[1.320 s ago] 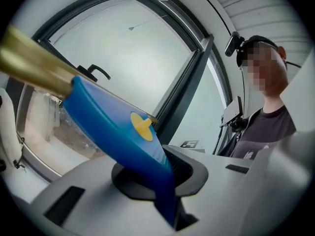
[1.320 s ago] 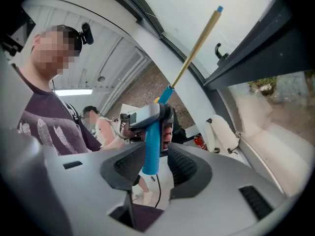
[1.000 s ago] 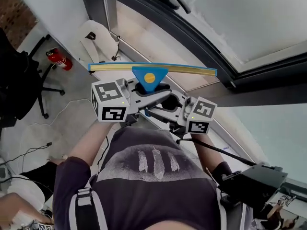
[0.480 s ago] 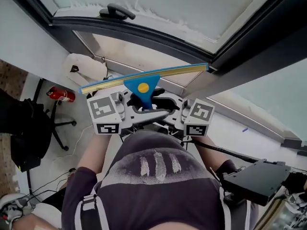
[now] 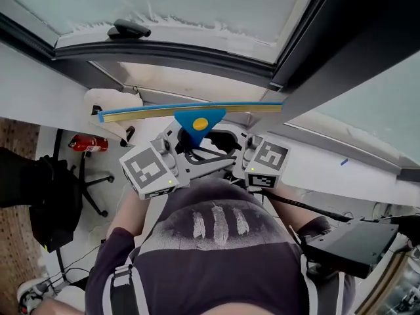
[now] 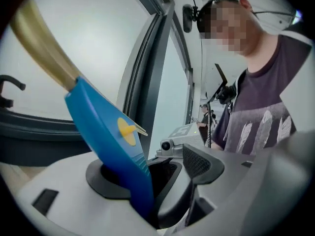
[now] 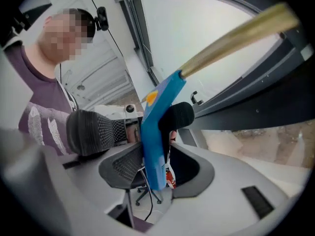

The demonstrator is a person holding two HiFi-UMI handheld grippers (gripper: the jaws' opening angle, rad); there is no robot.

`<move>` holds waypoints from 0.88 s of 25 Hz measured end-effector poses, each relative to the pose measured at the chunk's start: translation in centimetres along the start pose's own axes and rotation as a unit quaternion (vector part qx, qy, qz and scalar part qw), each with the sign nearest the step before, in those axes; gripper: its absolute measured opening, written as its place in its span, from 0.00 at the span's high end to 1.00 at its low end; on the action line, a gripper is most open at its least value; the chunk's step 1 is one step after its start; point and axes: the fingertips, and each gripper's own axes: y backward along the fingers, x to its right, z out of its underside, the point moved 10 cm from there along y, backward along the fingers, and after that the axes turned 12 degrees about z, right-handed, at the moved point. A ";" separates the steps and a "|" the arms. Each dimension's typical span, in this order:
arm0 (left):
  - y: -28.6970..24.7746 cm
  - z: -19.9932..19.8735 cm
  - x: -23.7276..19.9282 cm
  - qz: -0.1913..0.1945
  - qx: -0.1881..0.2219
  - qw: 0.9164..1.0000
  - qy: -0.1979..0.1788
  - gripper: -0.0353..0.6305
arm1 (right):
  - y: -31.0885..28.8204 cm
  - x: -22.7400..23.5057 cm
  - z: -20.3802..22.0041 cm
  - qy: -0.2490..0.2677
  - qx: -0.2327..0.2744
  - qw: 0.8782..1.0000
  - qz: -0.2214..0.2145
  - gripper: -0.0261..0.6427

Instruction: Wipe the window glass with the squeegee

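Squeegee (image 5: 194, 119) up in the air in front of the person's chest, blue triangular head with its yellow button on top, and the long yellow blade with a blue edge lying almost level across the head view. The blade shows against the pale ledge (image 5: 190, 84) under the dark window frame (image 5: 197, 56), below the window glass (image 5: 216, 5) rather than over it. Now the grip: the right tongs (image 7: 135, 124) have the blue handle running between their jaws, one black pad hard against it and the ribbed face of the other jaw meeting it lower down, so that's the hold. The left tongs (image 6: 158, 169) have just been opening and stand wide. The handle is there between the jaws, leaning at one side, with the ribbed pad (image 6: 198, 161) on the other side well clear of it. Both come in from either side of the handle, the marker cubes (image 5: 149, 169) turned up to the head camera, left one tilted. Just behind them is the person's dark shirt (image 5: 216, 254) with a pale print. Up on the frame, a black window handle (image 5: 128, 28) sits near the left of the head view. Down on the floor at the left there's a red fire extinguisher (image 5: 87, 144) lying by the wall, a black office chair (image 5: 49, 195) near it, and cables trailing. At the lower right, a black boxy device (image 5: 354, 245) juts in beside the person's arm.
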 end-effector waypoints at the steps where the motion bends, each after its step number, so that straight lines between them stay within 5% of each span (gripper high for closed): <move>1: 0.4 -0.1 -0.4 -0.005 -0.008 1.000 -0.012 0.45 | -0.6 0.2 0.0 0.002 -0.003 1.000 0.011 0.73; 7: 6.1 0.4 -3.5 0.029 -0.006 0.998 -0.053 0.43 | -6.8 0.4 0.2 0.014 0.015 0.999 0.035 0.74; 10: 11.6 0.0 -5.3 0.068 0.059 0.995 -0.030 0.41 | -10.3 -0.5 -0.4 0.027 0.025 0.998 0.048 0.76; 14: 20.5 0.4 -8.1 0.056 0.133 0.989 -0.027 0.40 | -13.7 -0.7 -0.9 -0.007 0.045 0.997 0.059 0.77; 17: 23.8 0.5 -9.9 0.068 0.205 0.976 0.009 0.40 | -15.7 -1.7 -0.9 0.011 0.037 0.997 0.067 0.78; 21: 25.2 -0.6 -12.0 0.095 0.299 0.949 0.024 0.42 | -16.6 -2.7 -0.7 0.022 0.034 0.997 0.070 0.78; 22: 25.1 -0.9 -12.2 0.105 0.312 0.944 0.027 0.61 | -16.3 -2.8 -0.7 0.022 0.036 0.996 0.072 0.78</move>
